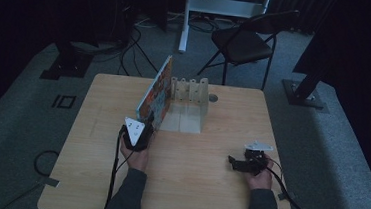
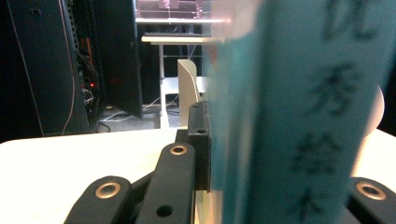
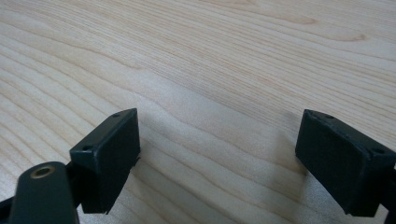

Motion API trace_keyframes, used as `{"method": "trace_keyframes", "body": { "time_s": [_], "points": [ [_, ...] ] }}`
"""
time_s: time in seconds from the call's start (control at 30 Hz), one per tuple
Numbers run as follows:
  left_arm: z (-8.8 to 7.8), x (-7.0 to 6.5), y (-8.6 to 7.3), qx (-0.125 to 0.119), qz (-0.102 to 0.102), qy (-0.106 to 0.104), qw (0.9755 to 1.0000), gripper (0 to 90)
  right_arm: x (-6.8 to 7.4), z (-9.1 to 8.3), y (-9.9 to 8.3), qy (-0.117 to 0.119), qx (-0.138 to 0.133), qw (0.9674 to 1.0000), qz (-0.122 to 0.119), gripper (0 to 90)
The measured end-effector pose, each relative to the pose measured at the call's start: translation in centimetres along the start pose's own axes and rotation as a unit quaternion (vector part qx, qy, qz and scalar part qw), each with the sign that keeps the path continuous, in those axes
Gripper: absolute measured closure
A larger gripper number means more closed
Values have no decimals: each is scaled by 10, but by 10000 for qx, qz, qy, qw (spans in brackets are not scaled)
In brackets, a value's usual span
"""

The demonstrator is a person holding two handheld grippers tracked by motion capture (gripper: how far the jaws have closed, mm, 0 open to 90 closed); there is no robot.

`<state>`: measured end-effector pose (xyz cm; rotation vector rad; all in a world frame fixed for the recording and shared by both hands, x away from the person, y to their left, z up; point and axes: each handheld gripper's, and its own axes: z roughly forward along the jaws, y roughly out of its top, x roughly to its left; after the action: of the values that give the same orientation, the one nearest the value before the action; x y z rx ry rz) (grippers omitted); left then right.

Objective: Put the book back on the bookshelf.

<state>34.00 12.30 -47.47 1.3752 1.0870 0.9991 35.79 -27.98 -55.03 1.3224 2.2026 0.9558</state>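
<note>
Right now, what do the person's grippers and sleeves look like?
Both grippers are black. The left gripper carries a pale three-cornered plate on top; the right gripper has a smaller pale plate. A black cable trails from each. Brass-coloured rivets sit in the jaw links. Both sleeves are dark grey.

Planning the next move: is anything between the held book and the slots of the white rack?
Nothing visible. The left claw grips the book upright right beside the white rack, whose slots look empty.
</note>
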Motion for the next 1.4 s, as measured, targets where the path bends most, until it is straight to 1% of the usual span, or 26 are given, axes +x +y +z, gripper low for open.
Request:
{"method": "trace_keyframes", "body": {
  "time_s": [0.13,0.53,0.83,0.93,1.0,1.07,1.13,1.27,1.33,1.4],
  "points": [
    [-1,0,-2,-4,-48,5,10000,809,0,0,0,-1,1,10000,-3,132],
    [-4,7,-8,32,-163,-25,9999,807,0,0,0,0,6,10000,7,132],
    [-4,9,-9,9,-69,-79,9999,799,0,0,0,0,4,10000,11,132],
    [-5,9,-10,9,-9,-101,9999,794,0,0,0,0,4,10000,10,132],
    [-5,9,-10,-12,16,-144,9999,767,0,0,0,0,6,10000,10,132],
    [-5,8,-12,-9,84,-115,9999,740,0,0,0,0,5,10000,11,132],
    [-6,9,-13,-3,83,-136,9999,714,0,0,0,0,5,10000,11,132],
    [-6,9,-15,21,103,-194,9998,690,0,0,0,0,5,10000,12,132],
    [-6,9,-16,-2,85,-238,9997,649,0,0,0,0,4,10000,11,132],
    [-7,9,-15,-35,64,-221,9997,605,0,0,0,1,4,10000,11,132]
  ]
}}
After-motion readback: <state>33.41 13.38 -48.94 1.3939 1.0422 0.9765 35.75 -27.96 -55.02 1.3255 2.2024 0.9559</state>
